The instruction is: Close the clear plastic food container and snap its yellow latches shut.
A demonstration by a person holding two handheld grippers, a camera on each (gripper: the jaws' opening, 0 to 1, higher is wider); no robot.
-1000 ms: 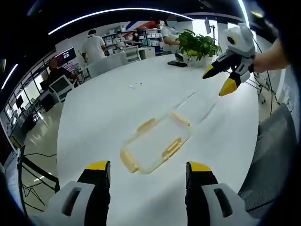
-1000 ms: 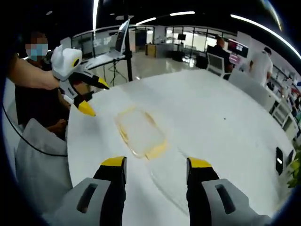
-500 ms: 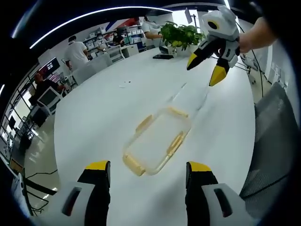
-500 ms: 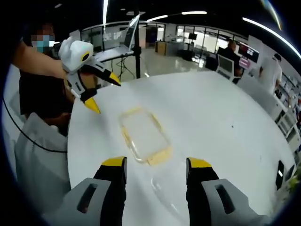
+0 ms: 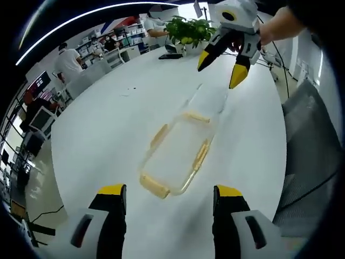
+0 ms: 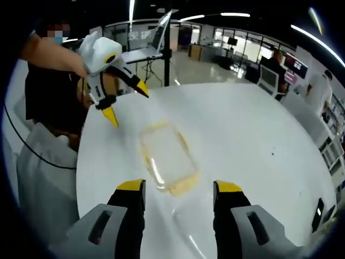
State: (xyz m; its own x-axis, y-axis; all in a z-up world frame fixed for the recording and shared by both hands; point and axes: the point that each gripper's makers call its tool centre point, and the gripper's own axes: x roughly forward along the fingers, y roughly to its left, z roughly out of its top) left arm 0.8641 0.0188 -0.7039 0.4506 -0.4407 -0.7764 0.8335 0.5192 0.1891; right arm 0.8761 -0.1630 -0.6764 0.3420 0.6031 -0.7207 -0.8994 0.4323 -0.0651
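Left gripper (image 5: 168,195): yellow-tipped fingers (image 5: 113,190) spread wide, grasping nothing, raised over the white table (image 5: 102,124). Right gripper (image 6: 179,190): likewise parted, holding nothing, also above the table.

Clear plastic food container (image 5: 176,154): resting on the table just beyond the left fingertips, open, long axis running away from the camera. Yellow latches (image 5: 200,155) noted along both long sides and at the near end, none seen snapped down. Clear lid (image 5: 208,101): lying flat on the table immediately past the container's far end; whether touching or just apart cannot be told.

Right gripper as seen from the left gripper view: entering from upper right, held in a hand (image 5: 273,25), tips pointing down toward the lid, poised above it, no contact.

From the right gripper view: container (image 6: 166,157) lying just ahead of the fingertips, latches faintly yellow along its rim. Left gripper (image 6: 124,100) coming in from upper left, tips parted, hovering beyond the container's far end near the table edge. Person seated behind that edge, dark clothing, grey fabric (image 6: 44,167) alongside.

Far field, left gripper view: potted green plant (image 5: 188,31) at the far side of the table, dark flat object beside it, people and desks beyond. Far field, right gripper view: open laptop on a stand (image 6: 149,46), office desks and monitors behind.
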